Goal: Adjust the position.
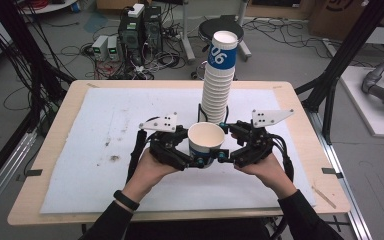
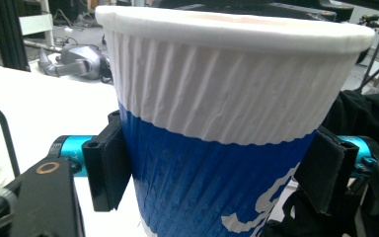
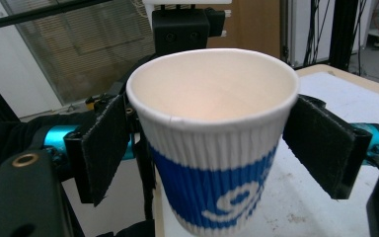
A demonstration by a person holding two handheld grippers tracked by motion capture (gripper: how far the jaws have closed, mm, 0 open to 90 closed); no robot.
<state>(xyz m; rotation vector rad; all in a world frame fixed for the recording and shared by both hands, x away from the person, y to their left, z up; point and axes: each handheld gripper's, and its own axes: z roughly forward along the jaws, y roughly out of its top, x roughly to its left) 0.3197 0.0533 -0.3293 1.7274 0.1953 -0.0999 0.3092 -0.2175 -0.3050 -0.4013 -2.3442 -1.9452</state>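
Observation:
A single blue-and-white ribbed paper cup (image 1: 206,141) is held upright and mouth up over the white mat, in front of a tall stack of the same cups (image 1: 219,85). My left gripper (image 1: 191,147) comes at it from the left and is shut on it. In the left gripper view both pads (image 2: 109,165) press the cup's blue band (image 2: 212,182). My right gripper (image 1: 223,141) reaches in from the right. Its jaws straddle the cup (image 3: 212,163) with the left pad (image 3: 106,148) slightly apart from the wall, so the right gripper (image 3: 212,148) is open.
The white mat (image 1: 105,140) covers most of the wooden table (image 1: 60,125). The cup stack rises from a black holder just behind the grippers. Computers and cables (image 1: 140,35) lie on the floor beyond the table, and a black frame post (image 1: 340,65) stands at the right.

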